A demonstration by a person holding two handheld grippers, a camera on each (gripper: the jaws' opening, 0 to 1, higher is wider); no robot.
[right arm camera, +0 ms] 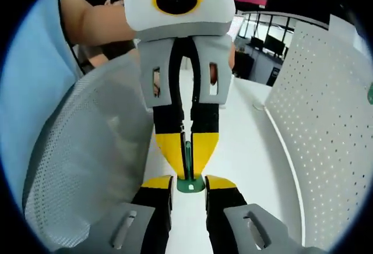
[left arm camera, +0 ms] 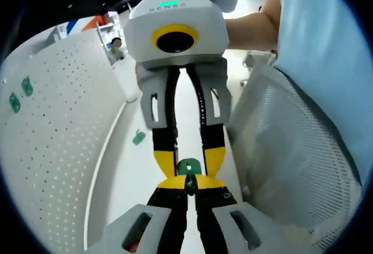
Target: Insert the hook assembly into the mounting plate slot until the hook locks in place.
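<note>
A small green hook assembly (left arm camera: 188, 166) hangs above the white table, between my two grippers, which face each other tip to tip. My left gripper (left arm camera: 188, 186) is shut on its thin green blade (right arm camera: 187, 148). From the far side, my right gripper (right arm camera: 189, 185) is shut on the wider green base (right arm camera: 190, 186). I cannot tell whether blade and base are one piece or two joined ones. In the right gripper view the left gripper (right arm camera: 187, 159) reaches down from the top, and in the left gripper view the right gripper (left arm camera: 189, 159) does the same.
A white pegboard (left arm camera: 52, 149) (right arm camera: 332, 120) stands along the table's side, with two green hooks (left arm camera: 26, 85) on it. Another green piece (left arm camera: 138, 137) lies loose on the table (left arm camera: 134, 178). A grey mesh chair back (left arm camera: 291, 161) (right arm camera: 87, 161) and a person in a blue shirt (left arm camera: 326, 44) are close by.
</note>
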